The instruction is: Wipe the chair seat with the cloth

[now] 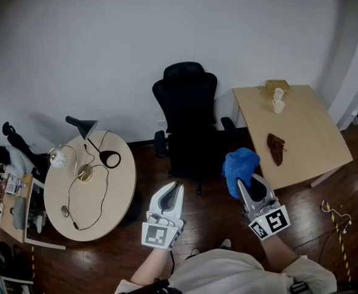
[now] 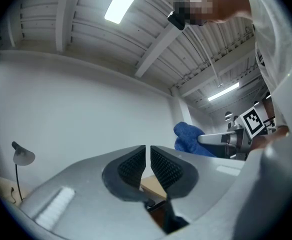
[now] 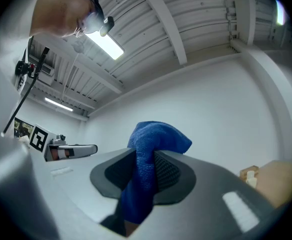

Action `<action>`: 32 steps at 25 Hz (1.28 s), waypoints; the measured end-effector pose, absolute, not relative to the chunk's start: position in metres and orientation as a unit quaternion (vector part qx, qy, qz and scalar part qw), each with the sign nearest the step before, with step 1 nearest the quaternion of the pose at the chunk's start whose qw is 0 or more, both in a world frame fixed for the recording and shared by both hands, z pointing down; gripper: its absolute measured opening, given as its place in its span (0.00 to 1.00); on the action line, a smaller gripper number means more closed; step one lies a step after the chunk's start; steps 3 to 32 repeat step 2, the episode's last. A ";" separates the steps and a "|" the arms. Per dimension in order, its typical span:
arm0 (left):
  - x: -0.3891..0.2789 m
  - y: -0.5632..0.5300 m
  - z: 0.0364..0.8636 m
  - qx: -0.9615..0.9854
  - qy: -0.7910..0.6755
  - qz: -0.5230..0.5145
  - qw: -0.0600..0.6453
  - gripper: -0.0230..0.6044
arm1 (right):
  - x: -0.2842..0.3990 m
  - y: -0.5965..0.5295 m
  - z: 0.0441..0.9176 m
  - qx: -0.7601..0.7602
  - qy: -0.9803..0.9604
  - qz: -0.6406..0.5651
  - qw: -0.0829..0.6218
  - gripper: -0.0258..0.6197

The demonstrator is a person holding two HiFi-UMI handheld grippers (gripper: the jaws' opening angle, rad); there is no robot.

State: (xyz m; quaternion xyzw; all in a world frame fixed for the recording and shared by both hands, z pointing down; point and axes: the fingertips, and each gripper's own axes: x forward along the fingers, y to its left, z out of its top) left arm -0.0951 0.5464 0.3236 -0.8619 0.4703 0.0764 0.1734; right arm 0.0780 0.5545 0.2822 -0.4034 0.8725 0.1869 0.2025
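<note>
A black office chair (image 1: 190, 121) stands against the white wall, its seat (image 1: 194, 153) facing me. My right gripper (image 1: 245, 182) is shut on a blue cloth (image 1: 238, 167), held up in the air to the right of the seat and in front of it. In the right gripper view the cloth (image 3: 148, 161) bunches out above the jaws and hangs down between them. My left gripper (image 1: 174, 188) is held up just before the seat's front edge. Its jaws are shut with nothing between them, and in the left gripper view (image 2: 148, 156) it points up at the wall.
A round wooden table (image 1: 96, 185) with a black lamp (image 1: 84, 126), cables and small items stands left of the chair. A square wooden table (image 1: 301, 127) at the right carries a brown object (image 1: 276, 147) and two pale cups (image 1: 278, 101). Cluttered shelf at far left.
</note>
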 end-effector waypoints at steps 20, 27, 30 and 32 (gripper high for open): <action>-0.094 0.548 0.319 -0.863 0.466 0.080 0.177 0.09 | 0.077 0.555 0.281 -0.403 0.873 0.187 0.201 0.19; -0.094 0.548 0.319 -0.863 0.466 0.080 0.177 0.09 | 0.077 0.555 0.281 -0.403 0.873 0.187 0.201 0.19; -0.094 0.548 0.319 -0.863 0.466 0.080 0.177 0.09 | 0.077 0.555 0.281 -0.403 0.873 0.187 0.201 0.19; -0.094 0.548 0.319 -0.863 0.466 0.080 0.177 0.09 | 0.077 0.555 0.281 -0.403 0.873 0.187 0.201 0.19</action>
